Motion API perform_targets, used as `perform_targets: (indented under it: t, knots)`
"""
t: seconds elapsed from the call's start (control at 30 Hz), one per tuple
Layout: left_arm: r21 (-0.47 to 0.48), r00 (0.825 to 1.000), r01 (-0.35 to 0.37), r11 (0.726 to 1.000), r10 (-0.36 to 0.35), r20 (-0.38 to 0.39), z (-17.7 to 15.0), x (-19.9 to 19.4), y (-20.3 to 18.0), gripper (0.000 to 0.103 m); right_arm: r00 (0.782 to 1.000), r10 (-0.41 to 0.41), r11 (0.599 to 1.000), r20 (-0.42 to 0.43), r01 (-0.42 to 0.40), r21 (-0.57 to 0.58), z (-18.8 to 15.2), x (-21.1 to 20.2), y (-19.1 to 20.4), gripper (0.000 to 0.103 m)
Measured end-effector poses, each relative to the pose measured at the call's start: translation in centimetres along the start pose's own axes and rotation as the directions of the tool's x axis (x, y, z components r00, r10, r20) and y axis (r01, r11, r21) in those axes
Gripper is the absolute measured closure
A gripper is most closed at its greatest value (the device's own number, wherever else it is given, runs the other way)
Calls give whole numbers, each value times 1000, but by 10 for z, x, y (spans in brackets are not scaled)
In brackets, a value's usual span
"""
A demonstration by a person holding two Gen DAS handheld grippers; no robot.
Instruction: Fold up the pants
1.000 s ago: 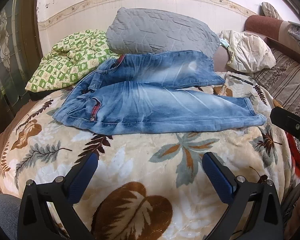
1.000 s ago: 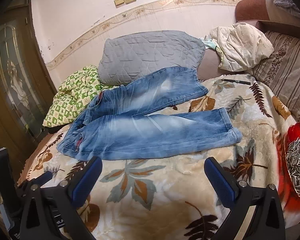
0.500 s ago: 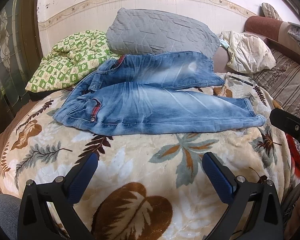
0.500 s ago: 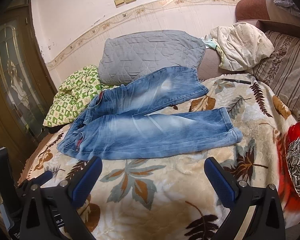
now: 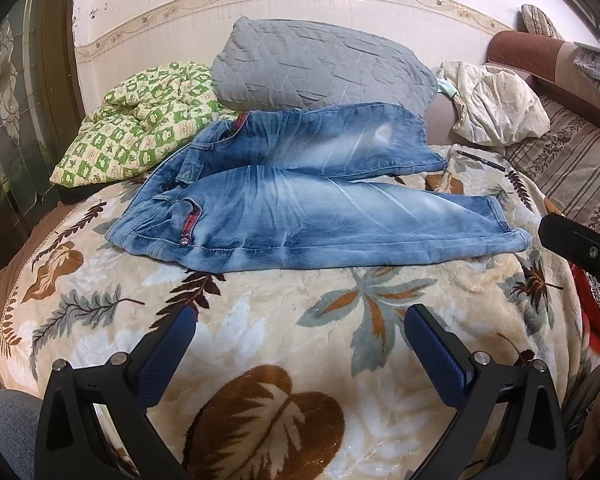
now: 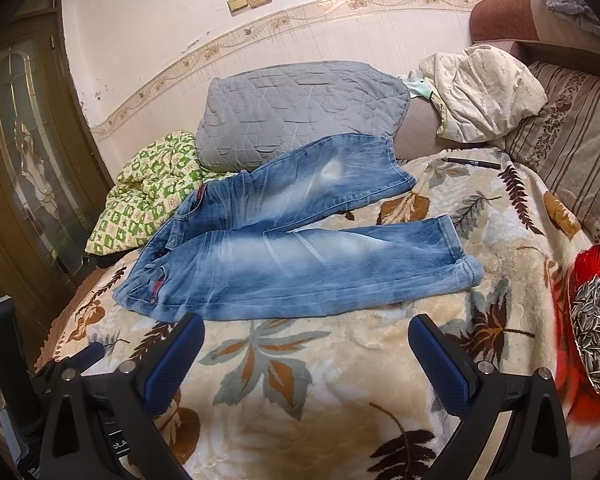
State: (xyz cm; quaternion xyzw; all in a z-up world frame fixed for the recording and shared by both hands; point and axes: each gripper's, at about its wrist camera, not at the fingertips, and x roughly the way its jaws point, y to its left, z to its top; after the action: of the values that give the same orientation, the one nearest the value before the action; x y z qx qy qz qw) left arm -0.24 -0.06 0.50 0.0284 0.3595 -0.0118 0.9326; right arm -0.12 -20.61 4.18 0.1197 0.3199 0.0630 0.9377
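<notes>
Light blue jeans [image 5: 300,208] lie spread flat on a leaf-patterned blanket [image 5: 260,340], waist to the left, two legs splayed to the right; the far leg rests against a grey pillow. They also show in the right wrist view [image 6: 292,264]. My left gripper [image 5: 300,344] is open and empty, hovering over the blanket in front of the jeans' near edge. My right gripper [image 6: 306,348] is open and empty, in front of the near leg. The right gripper's black body [image 5: 580,248] shows at the right edge of the left wrist view.
A grey quilted pillow [image 5: 320,68], a green checked cushion [image 5: 140,136] and a cream bundle [image 5: 500,108] lie behind the jeans. A pen [image 6: 472,163] lies near the far leg's hem. A red bowl of sunflower seeds [image 6: 596,328] sits at the right. A striped cushion [image 6: 572,160] borders the right.
The right wrist view has drifted slightly nearer the jeans. Both grippers stay open; the jeans have not moved.
</notes>
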Motion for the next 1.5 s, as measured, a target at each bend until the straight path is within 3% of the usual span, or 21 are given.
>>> perform_targets:
  t: [0.6,0.8,0.97,1.1,1.2,1.33,1.4,1.5]
  knots:
    - [39,999,-41,998,42,-16,15,0,-1,0,999,1,1000,-41,0,26,6,3,-4,0]
    - [-21,998,15,1000,-16,-52,49,10,2,0,996,-3,1000,-94,5,22,30,17,-4,0]
    - [-52,999,-8,999,6,-49,77,28,13,0,991,23,999,-129,-19,29,53,36,-5,2]
    - [-88,990,59,994,-69,-122,99,55,21,1,987,34,998,-155,-25,59,70,54,-9,5]
    - [-104,986,67,992,-81,-143,114,71,23,1,982,56,994,-179,-38,103,89,70,-13,6]
    - [-84,987,71,994,-82,-141,144,95,22,1,979,53,991,-195,-28,131,118,97,-19,7]
    - [-81,986,61,995,-73,-153,161,110,22,1,973,71,986,-218,-35,166,134,118,-25,14]
    - [-110,980,61,992,-81,-180,189,138,27,1,965,101,972,-241,-44,230,157,151,-39,15]
